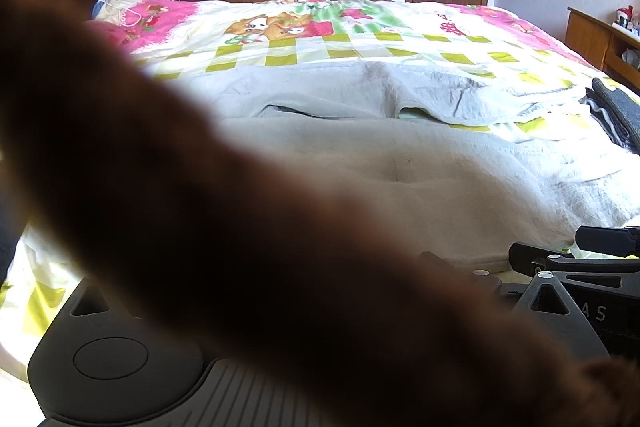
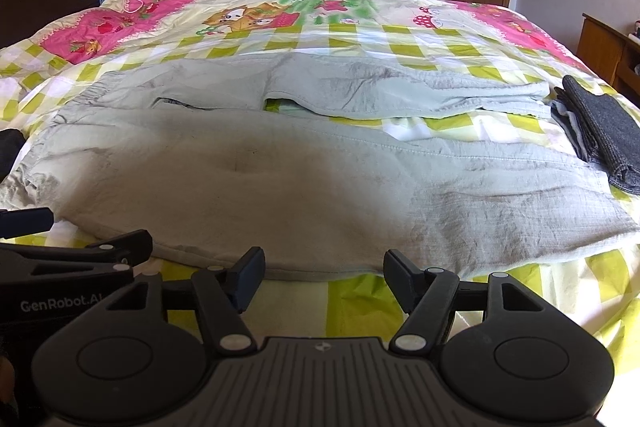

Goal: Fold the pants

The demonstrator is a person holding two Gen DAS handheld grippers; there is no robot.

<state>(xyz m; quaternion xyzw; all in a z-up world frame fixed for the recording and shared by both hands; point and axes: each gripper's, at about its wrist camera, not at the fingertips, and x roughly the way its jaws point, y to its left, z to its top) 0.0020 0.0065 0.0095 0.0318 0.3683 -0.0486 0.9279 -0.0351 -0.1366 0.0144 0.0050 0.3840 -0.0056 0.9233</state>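
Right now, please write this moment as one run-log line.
pants: flat on bed, unfolded | right gripper: open, empty, near hem | left gripper: blocked by blur

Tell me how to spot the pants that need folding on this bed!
Find the big bed with the cartoon quilt. The pants lie spread flat across its near half, pale grey-green and wrinkled, both legs stretching to the right. The dark grey pile beside them is already folded, and much darker.
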